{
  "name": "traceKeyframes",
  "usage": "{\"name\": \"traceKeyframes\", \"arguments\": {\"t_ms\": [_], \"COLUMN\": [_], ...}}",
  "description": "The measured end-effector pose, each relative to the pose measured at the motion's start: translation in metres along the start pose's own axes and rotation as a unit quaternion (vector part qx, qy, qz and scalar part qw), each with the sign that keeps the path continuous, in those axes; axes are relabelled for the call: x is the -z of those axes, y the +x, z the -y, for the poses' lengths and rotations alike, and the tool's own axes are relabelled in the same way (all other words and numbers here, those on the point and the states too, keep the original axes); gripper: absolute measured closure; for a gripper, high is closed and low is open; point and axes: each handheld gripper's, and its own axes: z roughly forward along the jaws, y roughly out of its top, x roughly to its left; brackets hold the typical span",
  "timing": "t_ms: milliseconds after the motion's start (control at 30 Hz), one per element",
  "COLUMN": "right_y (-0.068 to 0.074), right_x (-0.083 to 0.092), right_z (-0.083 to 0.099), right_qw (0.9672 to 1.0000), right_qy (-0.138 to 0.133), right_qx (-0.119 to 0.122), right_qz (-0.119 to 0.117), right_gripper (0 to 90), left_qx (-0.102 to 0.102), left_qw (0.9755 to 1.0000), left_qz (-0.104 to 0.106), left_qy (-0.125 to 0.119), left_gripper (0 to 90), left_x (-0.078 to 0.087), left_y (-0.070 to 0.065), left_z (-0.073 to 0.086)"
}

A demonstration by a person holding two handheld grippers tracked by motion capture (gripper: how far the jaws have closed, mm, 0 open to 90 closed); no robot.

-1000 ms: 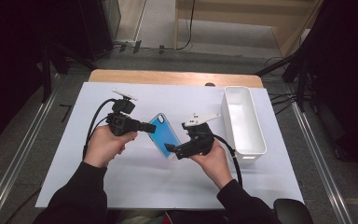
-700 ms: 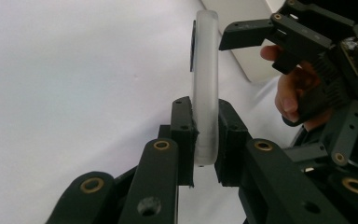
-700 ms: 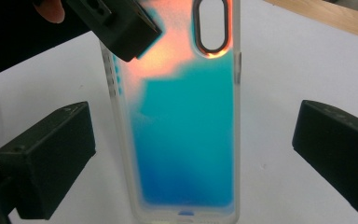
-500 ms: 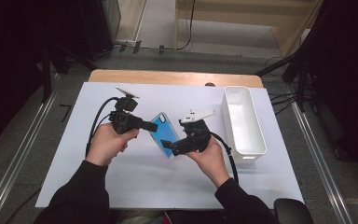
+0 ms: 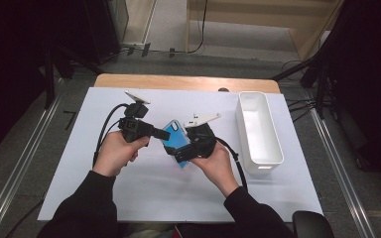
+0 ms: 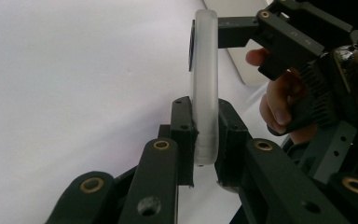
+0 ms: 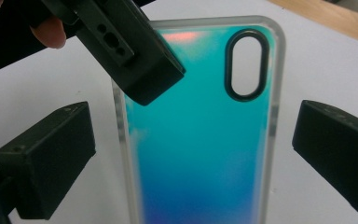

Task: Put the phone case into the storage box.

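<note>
Over white table sheet (image 5: 129,198), left gripper (image 6: 205,140) pinching phone case (image 5: 176,141) edge; right gripper (image 7: 191,154) standing spread astride it, probably not touching. Left of bin (image 5: 258,134). Light, flexible, slick: gripping by rims.

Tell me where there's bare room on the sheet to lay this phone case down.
Bare sheet lies left of the left gripper and along the near edge. It is crowded mid-table, where both grippers meet at the phone case, and rightward by the white bin.
</note>
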Motion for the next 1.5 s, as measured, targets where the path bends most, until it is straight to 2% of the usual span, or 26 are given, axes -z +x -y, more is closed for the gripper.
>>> {"name": "traceKeyframes", "arguments": {"t_ms": [233, 367, 400, 500, 533, 900, 1133, 1367, 1500], "right_y": [-0.001, 0.000, 0.000, 0.001, 0.002, 0.003, 0.002, 0.001, -0.001], "right_x": [-0.005, -0.007, -0.008, -0.009, -0.009, -0.005, -0.001, 0.001, 0.004], "right_z": [-0.002, -0.003, -0.003, -0.003, -0.003, -0.005, -0.008, -0.007, -0.007], "right_qw": [0.9999, 0.9998, 0.9998, 0.9997, 0.9997, 0.9992, 0.9992, 0.9992, 0.9993], "right_qy": [0.006, 0.014, 0.015, 0.016, 0.019, 0.026, 0.027, 0.034, 0.033], "right_qx": [-0.008, -0.010, -0.009, -0.002, -0.002, 0.013, 0.014, 0.016, 0.012], "right_qz": [-0.002, 0.011, 0.011, 0.019, 0.017, 0.028, 0.024, 0.010, -0.008], "right_gripper": [0.0, 0.0, 4.9, 8.2, 13.5, 15.0, 15.1, 15.1, 15.1], "left_qx": [0.008, 0.018, 0.019, 0.020, 0.021, 0.017, -0.009, -0.016, -0.024], "left_qw": [0.9999, 0.9998, 0.9997, 0.9997, 0.9997, 0.9996, 0.9993, 0.9986, 0.9981], "left_qz": [0.007, 0.012, 0.013, 0.015, 0.014, 0.021, 0.031, 0.039, 0.043], "left_qy": [0.003, 0.003, 0.002, 0.001, 0.001, -0.005, -0.018, -0.032, -0.038], "left_gripper": [79.6, 79.6, 79.6, 79.5, 79.5, 79.1, 65.8, 52.1, 45.1], "left_x": [-0.004, -0.006, -0.006, -0.007, -0.007, -0.007, 0.000, 0.007, 0.011], "left_y": [-0.001, -0.001, -0.001, -0.001, -0.001, -0.003, -0.006, -0.007, -0.006], "left_z": [0.000, 0.000, 0.000, 0.001, 0.001, 0.001, 0.000, 0.000, 0.000]}}
